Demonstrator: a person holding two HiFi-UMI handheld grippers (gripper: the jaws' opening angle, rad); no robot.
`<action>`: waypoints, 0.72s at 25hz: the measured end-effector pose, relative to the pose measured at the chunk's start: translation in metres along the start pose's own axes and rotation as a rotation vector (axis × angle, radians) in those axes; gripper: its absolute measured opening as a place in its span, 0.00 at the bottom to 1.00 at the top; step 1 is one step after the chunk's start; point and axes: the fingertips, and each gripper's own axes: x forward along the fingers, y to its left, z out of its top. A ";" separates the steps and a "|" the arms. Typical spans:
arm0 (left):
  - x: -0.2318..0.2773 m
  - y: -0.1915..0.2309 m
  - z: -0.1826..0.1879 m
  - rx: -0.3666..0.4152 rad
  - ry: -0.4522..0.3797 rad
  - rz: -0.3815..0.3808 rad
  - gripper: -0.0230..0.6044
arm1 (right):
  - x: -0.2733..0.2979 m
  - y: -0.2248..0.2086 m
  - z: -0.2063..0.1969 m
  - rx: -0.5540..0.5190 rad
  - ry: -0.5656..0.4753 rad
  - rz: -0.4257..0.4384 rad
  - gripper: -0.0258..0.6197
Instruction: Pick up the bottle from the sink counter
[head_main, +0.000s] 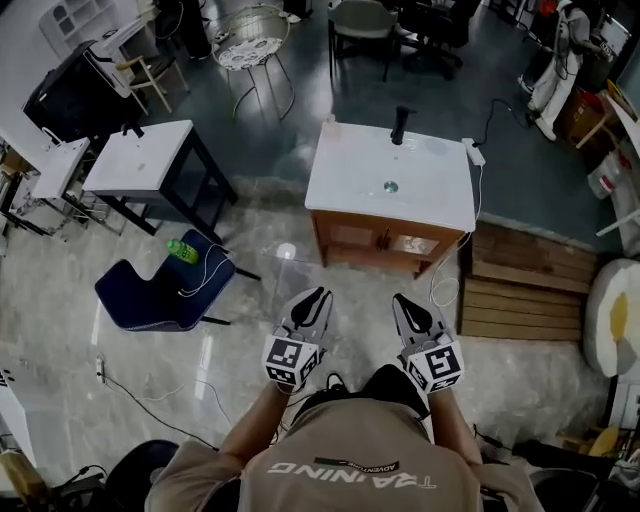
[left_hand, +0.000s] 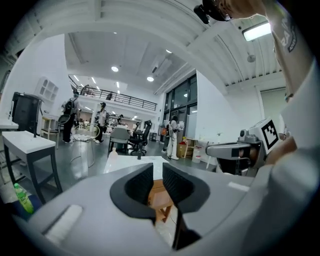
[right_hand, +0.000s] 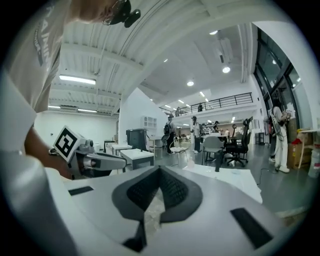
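Left gripper (left_hand: 157, 170) up close: jaws a narrow slit apart, nothing between the pads, just wood showing through the gap. Right gripper (right_hand: 159, 172) alongside it, pads meeting at the tips, closed on nothing. Both are level and side by side, pointing at the sink cabinet (head_main: 385, 243). Ahead of the tips lies a stretch of bare tiled floor (head_main: 350, 285), open all the way to the cabinet front. Off to the left gripper's left, a blue chair (head_main: 150, 295) with a green bottle (head_main: 182, 251) on its seat, well clear of the path. Right of the right gripper, a white cable (head_main: 440, 290) dangles down the cabinet's side, with a wooden platform (head_main: 520, 290) beyond it. The white counter (head_main: 350, 180) has clean open edges front and left. The bottle (left_hand: 113, 152), small and pale, stands at the counter's far left corner, ahead and left of the left gripper's line. A dark faucet (head_main: 400, 125) rises at the back edge.
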 end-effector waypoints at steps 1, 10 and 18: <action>0.003 -0.002 -0.002 -0.001 0.004 -0.018 0.14 | 0.001 -0.001 -0.003 0.006 0.007 -0.001 0.05; 0.038 -0.014 0.018 0.036 0.017 -0.005 0.12 | 0.018 -0.052 -0.005 0.077 -0.027 0.032 0.05; 0.069 -0.013 0.027 0.026 0.047 0.121 0.07 | 0.037 -0.108 -0.016 0.118 -0.041 0.093 0.05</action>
